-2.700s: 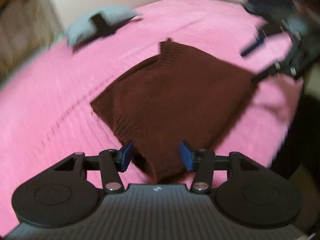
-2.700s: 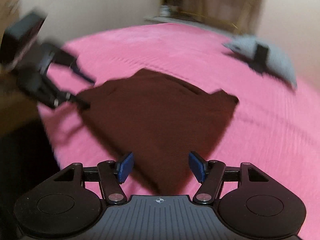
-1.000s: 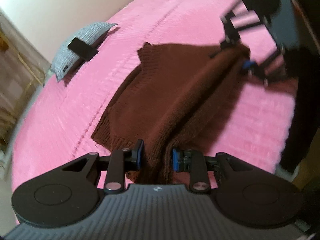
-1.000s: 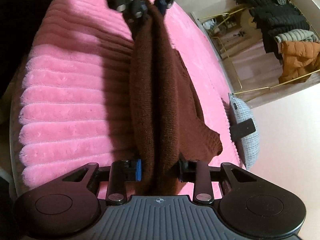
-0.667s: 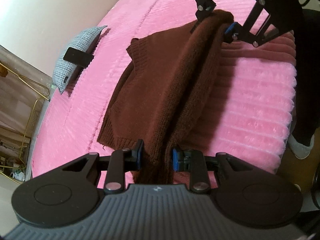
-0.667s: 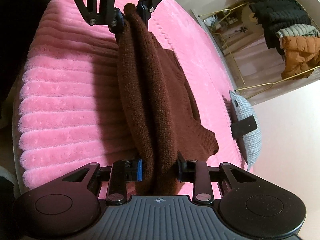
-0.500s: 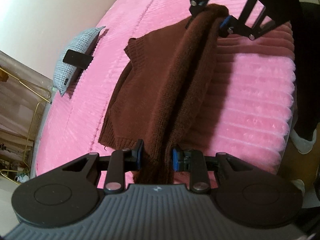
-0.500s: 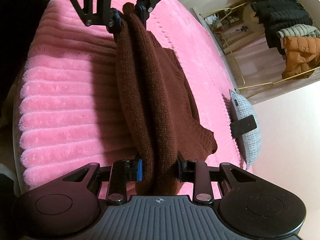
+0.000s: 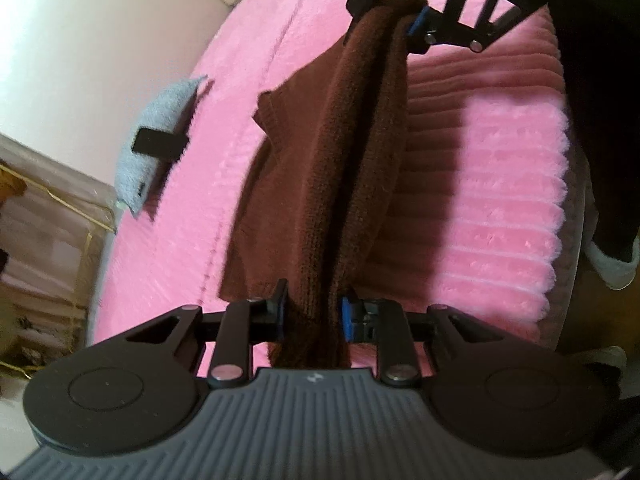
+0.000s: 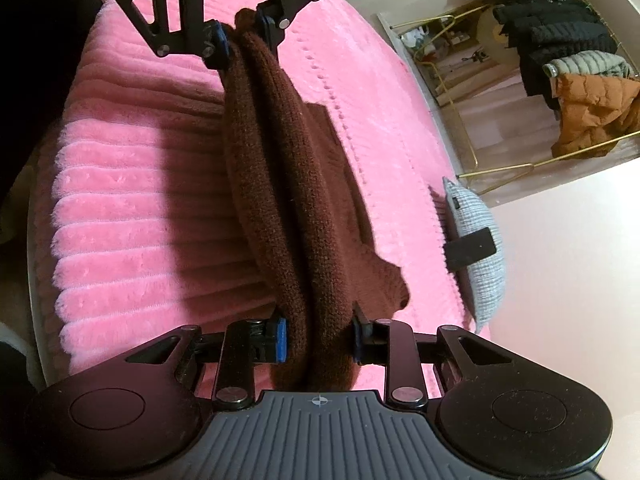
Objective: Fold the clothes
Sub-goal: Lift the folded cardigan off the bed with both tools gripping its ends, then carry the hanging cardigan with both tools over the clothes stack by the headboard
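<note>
A brown sweater [image 9: 352, 168] is stretched lengthwise through the frame centre above the pink bedspread [image 9: 500, 208], its bunched ends clamped by the left gripper [image 9: 313, 314] at bottom and the right gripper [image 9: 394, 12] at top.

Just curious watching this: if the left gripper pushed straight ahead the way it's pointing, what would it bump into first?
The brown sweater already clamped in the left gripper lies stretched straight ahead. Beyond it, at the far end of that line, is the right gripper holding the other end. Depth is hard to judge through the fisheye.
</note>
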Motion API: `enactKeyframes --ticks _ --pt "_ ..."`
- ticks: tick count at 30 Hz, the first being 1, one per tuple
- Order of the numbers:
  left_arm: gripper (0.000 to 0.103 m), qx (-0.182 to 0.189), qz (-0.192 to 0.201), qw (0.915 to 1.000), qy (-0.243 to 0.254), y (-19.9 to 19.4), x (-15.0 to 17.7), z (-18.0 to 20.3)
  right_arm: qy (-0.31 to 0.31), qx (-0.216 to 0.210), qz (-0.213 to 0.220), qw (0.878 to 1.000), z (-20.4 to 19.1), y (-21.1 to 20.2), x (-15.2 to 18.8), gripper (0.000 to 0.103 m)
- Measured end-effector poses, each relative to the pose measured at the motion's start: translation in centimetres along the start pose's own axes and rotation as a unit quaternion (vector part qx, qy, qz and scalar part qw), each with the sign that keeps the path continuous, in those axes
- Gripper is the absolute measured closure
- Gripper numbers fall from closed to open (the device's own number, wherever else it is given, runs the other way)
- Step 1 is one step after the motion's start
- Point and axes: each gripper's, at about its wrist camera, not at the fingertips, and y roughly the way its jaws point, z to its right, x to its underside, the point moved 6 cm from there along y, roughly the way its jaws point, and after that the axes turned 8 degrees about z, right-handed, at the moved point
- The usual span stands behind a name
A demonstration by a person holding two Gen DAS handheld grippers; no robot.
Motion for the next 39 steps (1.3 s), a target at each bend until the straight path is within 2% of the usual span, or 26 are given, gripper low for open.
enactKeyframes --ticks 9,15,22,26,29,32,36,39 --pt "0.082 -0.022 0.047 0.9983 0.028 -2.5 -2.4 -1.7 -0.002 0.028 -0.004 1.000 2.1 -4.9 -0.3 0.076" --pt "0.082 -0.020 0.067 0.9970 0.032 -2.9 -5.1 -3.2 0.012 0.036 0.007 0.999 3.8 -6.9 1.1 0.077" --pt "0.082 0.006 0.076 0.9968 0.025 -0.3 -7.9 -5.6 0.053 0.028 0.042 0.997 6.1 -7.1 4.0 0.077" --pt "0.082 0.028 0.070 0.9965 0.036 1.8 -9.8 -8.1 0.091 0.006 0.038 0.995 9.3 -6.9 5.2 0.078" --pt "0.082 0.057 0.056 0.9961 0.038 2.5 -12.0 -10.6 0.112 -0.023 0.026 0.993 12.3 -7.8 5.7 0.078" --pt "0.082 0.091 0.044 0.9940 0.041 1.7 -15.1 -13.2 0.130 -0.052 0.008 0.990 16.6 -10.6 6.1 0.078" --pt "0.082 0.132 0.038 0.9892 0.050 -0.3 -21.2 -17.0 0.161 -0.084 -0.018 0.983 23.3 -16.2 7.2 0.078" --pt "0.082 0.149 0.043 0.9861 0.059 -1.7 -26.9 -19.5 0.172 -0.089 -0.037 0.980 27.4 -21.1 9.0 0.078"
